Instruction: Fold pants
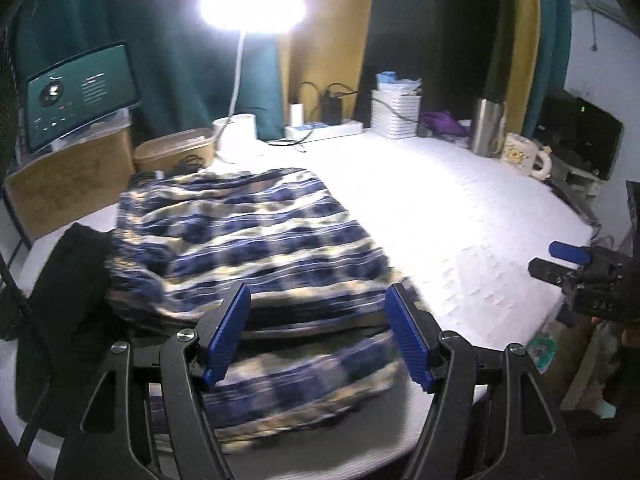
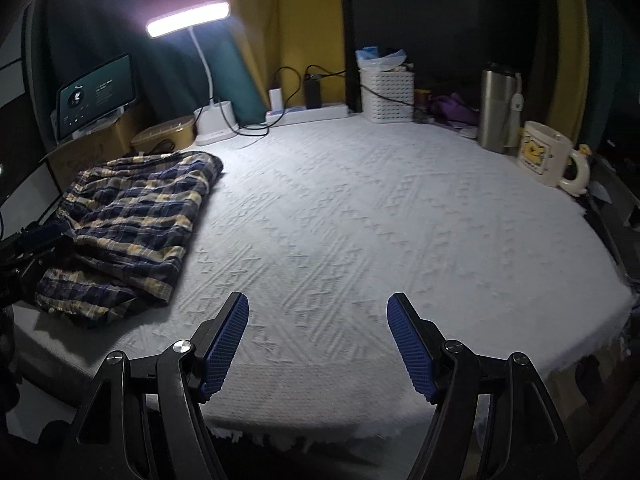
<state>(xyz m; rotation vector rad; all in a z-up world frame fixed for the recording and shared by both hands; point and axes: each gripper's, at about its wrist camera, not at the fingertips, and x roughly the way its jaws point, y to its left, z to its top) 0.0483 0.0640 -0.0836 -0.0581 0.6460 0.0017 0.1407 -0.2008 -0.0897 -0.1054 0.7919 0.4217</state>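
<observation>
The blue, cream and yellow plaid pants lie folded in a thick stack at the left of the white textured cloth. In the left wrist view my left gripper hovers open just above the stack's near edge, nothing pinched between its blue pads. The right gripper shows at the far right edge of that view, over the table's rim. In the right wrist view the right gripper stands open over bare cloth near the front edge, well right of the pants. Part of the left gripper shows dark beside the stack.
A lit desk lamp stands at the back left beside a tablet on a cardboard box. Along the back sit a power strip, a white basket, a steel flask and a mug. A black object lies left of the pants.
</observation>
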